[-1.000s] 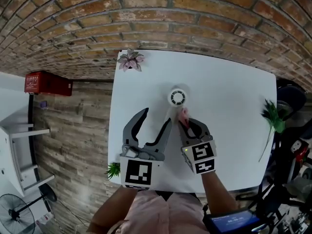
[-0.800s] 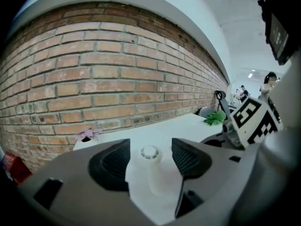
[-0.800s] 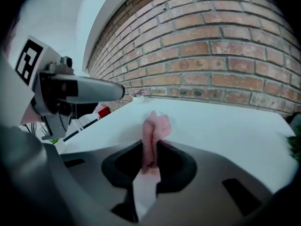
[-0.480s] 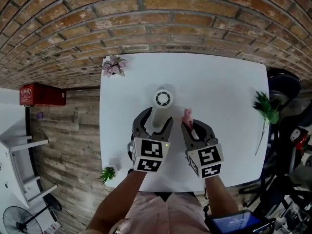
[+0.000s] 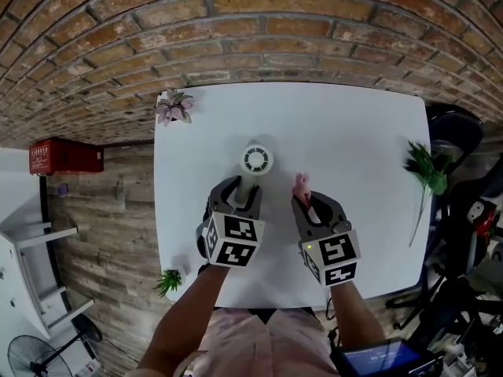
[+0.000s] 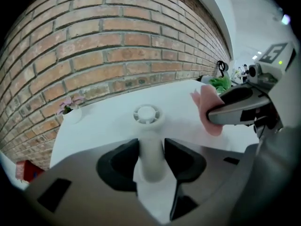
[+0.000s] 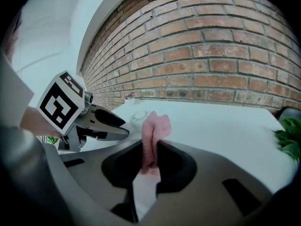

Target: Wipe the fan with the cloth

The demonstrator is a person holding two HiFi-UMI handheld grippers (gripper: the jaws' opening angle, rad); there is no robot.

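Fan gripped, cloth poised
The fan [image 5: 256, 161] lies mid-desk [image 5: 354, 148], its handle grasped by the left gripper [image 5: 238, 197], whose jaws have just been closing; a slack pinch could let it twist when the right gripper [image 5: 308, 203], jaws clenched on the pink cloth [image 5: 301, 184], wipes

One fan [image 5: 257, 160], one cloth [image 5: 301, 184], three plants [image 5: 173, 107] [image 5: 168, 281] [image 5: 424, 168]
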